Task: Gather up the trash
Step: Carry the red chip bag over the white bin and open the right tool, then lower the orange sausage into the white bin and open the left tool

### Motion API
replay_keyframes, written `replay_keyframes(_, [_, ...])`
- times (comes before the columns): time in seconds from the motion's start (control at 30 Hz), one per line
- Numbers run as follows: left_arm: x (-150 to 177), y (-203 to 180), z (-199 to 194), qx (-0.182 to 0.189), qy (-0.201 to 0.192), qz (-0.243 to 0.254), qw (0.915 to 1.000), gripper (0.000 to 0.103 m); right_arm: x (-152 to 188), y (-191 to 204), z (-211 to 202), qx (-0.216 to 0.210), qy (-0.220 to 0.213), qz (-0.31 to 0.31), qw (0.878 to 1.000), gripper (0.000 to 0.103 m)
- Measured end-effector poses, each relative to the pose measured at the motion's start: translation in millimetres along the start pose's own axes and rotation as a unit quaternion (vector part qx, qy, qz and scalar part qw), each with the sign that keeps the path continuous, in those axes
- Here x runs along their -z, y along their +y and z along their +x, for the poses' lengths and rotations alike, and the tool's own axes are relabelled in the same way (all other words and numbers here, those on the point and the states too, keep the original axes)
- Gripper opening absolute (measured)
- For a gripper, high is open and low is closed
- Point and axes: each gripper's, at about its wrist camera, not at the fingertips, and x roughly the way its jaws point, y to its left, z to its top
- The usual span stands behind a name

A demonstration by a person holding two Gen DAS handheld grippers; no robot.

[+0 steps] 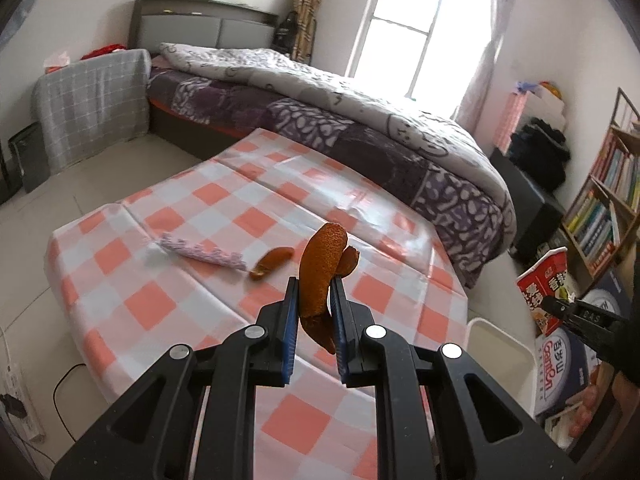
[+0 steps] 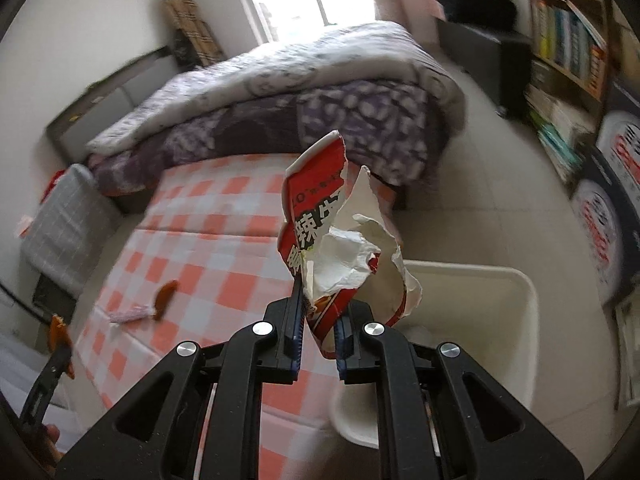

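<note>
A long curl of orange peel (image 1: 320, 268) is pinched between the blue pads of the left gripper (image 1: 314, 304), jaws nearly closed on it, and it's held up above the checkered tablecloth (image 1: 208, 216). A smaller peel piece (image 1: 271, 263) is left lying on the cloth, touching the end of a pale purple wrapper (image 1: 204, 255). Over on the other side, a torn red-and-white noodle cup (image 2: 340, 240) is clamped in the right gripper (image 2: 318, 312), jaws closed down narrow on its crumpled edge, held near the table's corner, just beside the white bin (image 2: 516, 292) on the floor.
</note>
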Motion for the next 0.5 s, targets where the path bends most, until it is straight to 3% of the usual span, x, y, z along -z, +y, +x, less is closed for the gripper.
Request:
replay_keyframes(0.2, [8,-28,11,0.018,0.011,0.024,0.9995,0.016,2,-35,10,0.029,0.044,0.040,0.998,0.014])
replay_keyframes(0.23, [11,-33,12,0.023,0.014,0.029,0.9992,0.016,2,-38,10,0.032,0.046,0.044,0.997,0.018])
replay_keyframes(0.3, [14,-44,16,0.034,0.020,0.037,0.9985,0.016,0,-47,10,0.043,0.048,0.054,0.996,0.037])
replay_keyframes(0.33, [15,-48,18,0.039,0.022,0.039,0.9982,0.016,0,-50,8,0.045,0.045,0.061,0.996,0.055])
replay_keyframes(0.37, [17,-52,20,0.043,0.025,0.042,0.9979,0.016,0,-54,6,0.048,0.041,0.069,0.996,0.059])
replay_keyframes(0.5, [28,-74,28,0.060,0.041,0.056,0.9958,0.016,-4,-67,-5,0.054,0.019,0.079,0.995,0.062])
